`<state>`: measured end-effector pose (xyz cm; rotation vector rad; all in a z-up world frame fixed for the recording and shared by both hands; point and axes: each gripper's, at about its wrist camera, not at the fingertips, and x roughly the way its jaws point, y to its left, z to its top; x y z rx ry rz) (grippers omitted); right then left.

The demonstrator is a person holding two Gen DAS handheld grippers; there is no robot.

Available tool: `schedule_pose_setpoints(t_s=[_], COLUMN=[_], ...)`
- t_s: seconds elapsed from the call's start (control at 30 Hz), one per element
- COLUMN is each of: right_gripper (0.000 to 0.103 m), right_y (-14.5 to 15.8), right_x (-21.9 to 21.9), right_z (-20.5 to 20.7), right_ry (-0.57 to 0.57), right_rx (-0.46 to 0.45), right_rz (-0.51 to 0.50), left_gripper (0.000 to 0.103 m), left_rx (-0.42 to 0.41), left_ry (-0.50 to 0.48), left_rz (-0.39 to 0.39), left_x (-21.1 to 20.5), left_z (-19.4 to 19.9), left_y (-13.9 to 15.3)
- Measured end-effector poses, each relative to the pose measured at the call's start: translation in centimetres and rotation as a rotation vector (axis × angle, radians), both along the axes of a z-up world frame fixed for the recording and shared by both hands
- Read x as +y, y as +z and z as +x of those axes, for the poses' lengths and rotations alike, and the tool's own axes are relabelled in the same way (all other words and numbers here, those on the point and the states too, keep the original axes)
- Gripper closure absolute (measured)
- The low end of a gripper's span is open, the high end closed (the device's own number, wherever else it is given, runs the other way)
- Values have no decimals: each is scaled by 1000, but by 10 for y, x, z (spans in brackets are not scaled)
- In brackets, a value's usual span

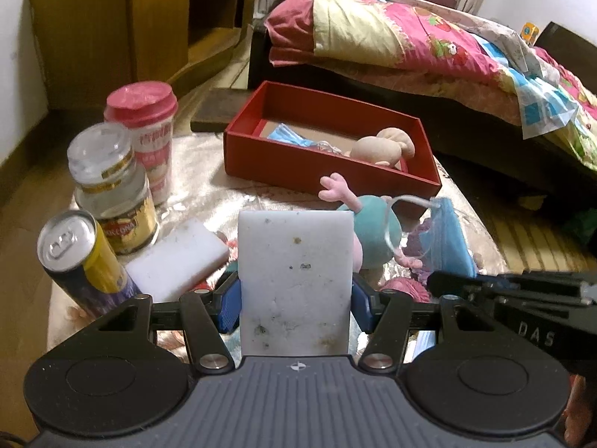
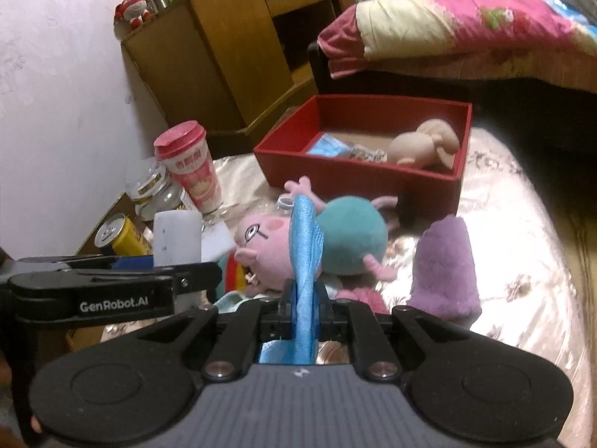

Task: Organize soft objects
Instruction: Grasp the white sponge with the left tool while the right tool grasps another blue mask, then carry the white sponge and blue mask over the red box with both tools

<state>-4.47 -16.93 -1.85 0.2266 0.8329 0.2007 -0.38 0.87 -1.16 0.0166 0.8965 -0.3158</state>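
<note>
My left gripper (image 1: 295, 304) is shut on a white sponge (image 1: 296, 280), held upright above the cloth-covered table; the sponge also shows in the right wrist view (image 2: 175, 237). My right gripper (image 2: 304, 315) is shut on a blue face mask (image 2: 305, 261), which also shows in the left wrist view (image 1: 446, 239). A pink-and-teal pig plush (image 2: 317, 246) lies on the table before both grippers. A red box (image 1: 328, 171) behind it holds a beige plush (image 1: 384, 147) and a blue mask (image 1: 287, 136). A second white sponge (image 1: 179, 257) lies at left. A purple plush (image 2: 446, 268) lies at right.
A yellow can (image 1: 80, 257), a glass jar (image 1: 112, 194) and a pink cup (image 1: 145, 130) stand at the table's left. A bed with a pink quilt (image 1: 429, 37) is behind the box. A wooden cabinet (image 2: 231, 48) stands at the back left.
</note>
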Motion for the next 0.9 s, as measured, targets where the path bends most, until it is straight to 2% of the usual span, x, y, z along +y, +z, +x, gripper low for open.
schedule_pose_setpoints(t_s=[0.33, 0.9], right_gripper=[103, 103], right_y=[16, 36], right_x=[-6, -14], right_z=[1, 7], right_ry=[-41, -77], right_rx=[-110, -229], right_rz=[-53, -100], left_gripper=[45, 45], left_rx=[-81, -142], left_ry=[-19, -5], left_rz=[46, 25], left_x=[-11, -19], left_z=[-4, 8], left_y=[11, 29])
